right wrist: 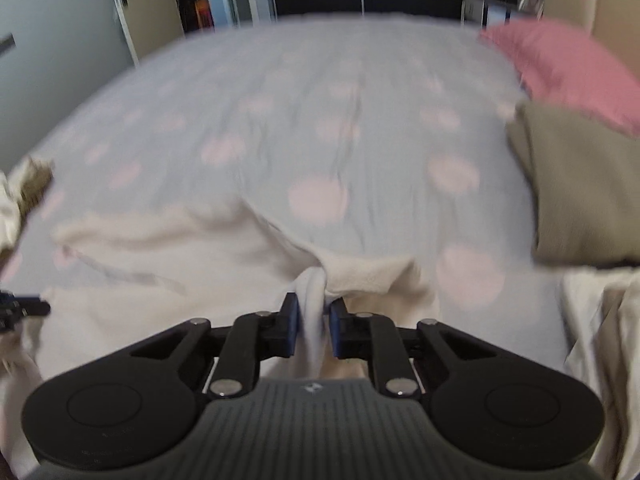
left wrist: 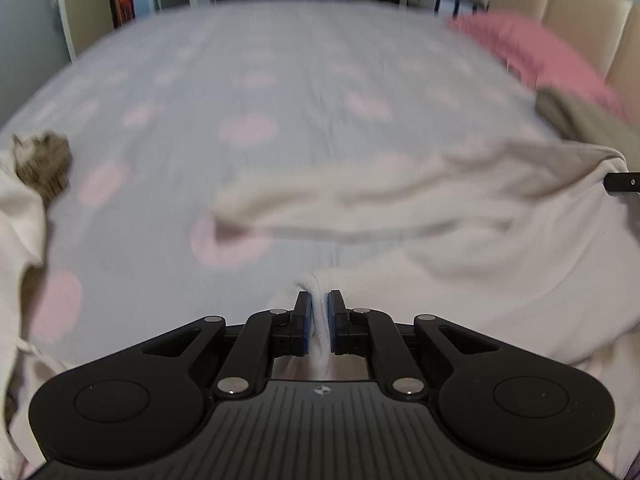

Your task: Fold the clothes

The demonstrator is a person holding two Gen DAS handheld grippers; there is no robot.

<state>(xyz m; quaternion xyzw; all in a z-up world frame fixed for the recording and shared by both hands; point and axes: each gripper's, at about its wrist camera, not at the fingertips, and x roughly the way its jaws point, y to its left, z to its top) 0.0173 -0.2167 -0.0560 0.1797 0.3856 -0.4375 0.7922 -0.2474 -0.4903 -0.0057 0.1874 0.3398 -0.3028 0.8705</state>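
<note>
A spotted bed [right wrist: 280, 92] fills both views, a pink pillow [right wrist: 560, 64] at its far right corner and an olive garment [right wrist: 580, 192] just in front of that pillow. Across the bed's near edge a cream garment [left wrist: 440, 232] stretches between the left gripper [left wrist: 319, 302] and right gripper [right wrist: 313, 306], both jaws clenched on its bunched hem. The step appears to be spreading it; next, laying it flat.
</note>
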